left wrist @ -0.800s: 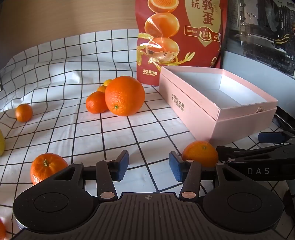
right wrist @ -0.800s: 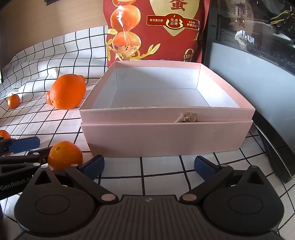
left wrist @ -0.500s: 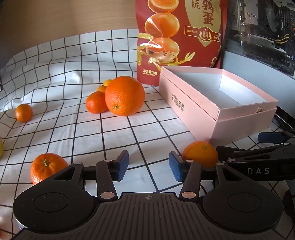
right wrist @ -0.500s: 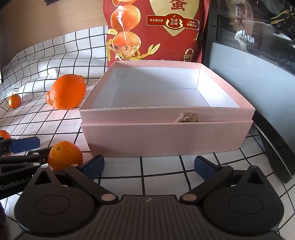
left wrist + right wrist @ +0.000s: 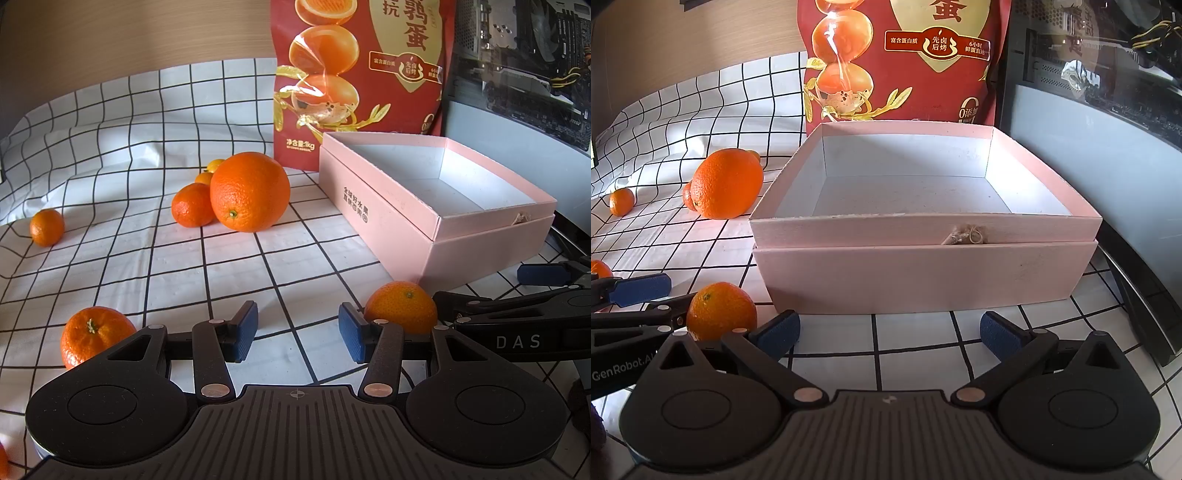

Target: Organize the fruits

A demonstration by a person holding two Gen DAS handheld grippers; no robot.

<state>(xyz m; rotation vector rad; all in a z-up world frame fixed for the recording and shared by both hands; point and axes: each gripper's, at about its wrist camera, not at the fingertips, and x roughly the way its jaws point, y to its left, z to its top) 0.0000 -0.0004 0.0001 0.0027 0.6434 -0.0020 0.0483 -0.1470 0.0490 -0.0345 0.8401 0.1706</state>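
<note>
Both claws stand apart and empty, the left claw [image 5: 297,328] and right claw [image 5: 889,332] probably readying to lift the small round orange mandarin [image 5: 400,307] between them into the open pink cardboard box [image 5: 923,273].

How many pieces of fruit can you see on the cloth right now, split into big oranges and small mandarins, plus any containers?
Big orange: 1
Small mandarins: 4 fully in view, plus 2 partly hidden ones behind the big orange: 6
Pink box, nothing inside: 1
Red snack bag: 1
Total: 7 fruits, 9 items.
</note>
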